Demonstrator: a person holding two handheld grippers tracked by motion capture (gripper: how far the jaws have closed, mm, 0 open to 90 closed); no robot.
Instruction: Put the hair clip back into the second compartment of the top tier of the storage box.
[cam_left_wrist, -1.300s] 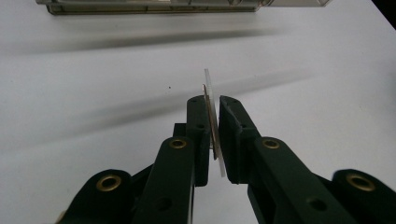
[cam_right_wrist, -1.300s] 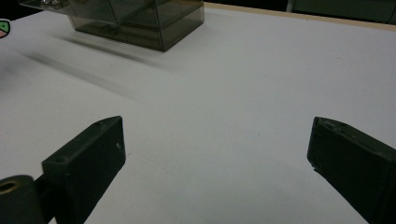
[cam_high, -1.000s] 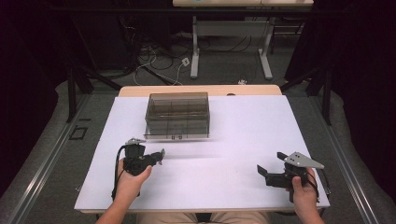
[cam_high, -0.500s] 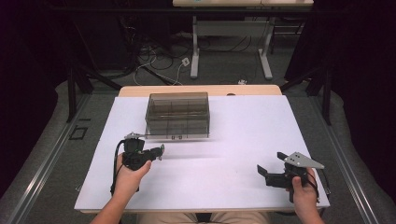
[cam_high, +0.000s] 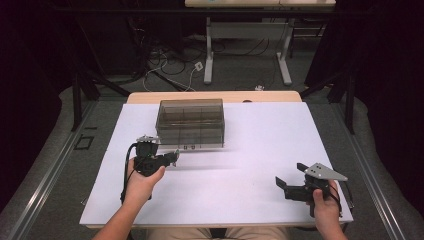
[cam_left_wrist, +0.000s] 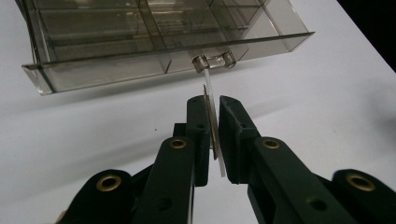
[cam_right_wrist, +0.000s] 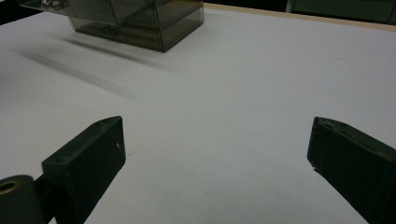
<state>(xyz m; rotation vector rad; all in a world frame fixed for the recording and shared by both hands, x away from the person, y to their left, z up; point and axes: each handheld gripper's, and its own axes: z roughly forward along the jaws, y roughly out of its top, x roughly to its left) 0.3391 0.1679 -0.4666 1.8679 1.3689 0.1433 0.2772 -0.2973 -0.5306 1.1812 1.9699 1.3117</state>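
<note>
We find the compartment box (cam_high: 190, 124) toward the far side of the desk (cam_high: 260, 150), left of centre. Our left claw (cam_high: 173, 157) sits just before its front, gripping the latch tab (cam_left_wrist: 211, 100) there. Our right claw (cam_high: 286, 183) waits well apart, at the near right.

Spread fingers (cam_right_wrist: 86, 161) over white table (cam_right_wrist: 224, 121), organizer box (cam_right_wrist: 140, 21) beyond

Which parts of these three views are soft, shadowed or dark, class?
High view: room around the white table is dark. Left gripper view: jaws near the lens are soft, the clear box sharper. Right gripper view: jaws blurred, long soft shadows under the box.
</note>
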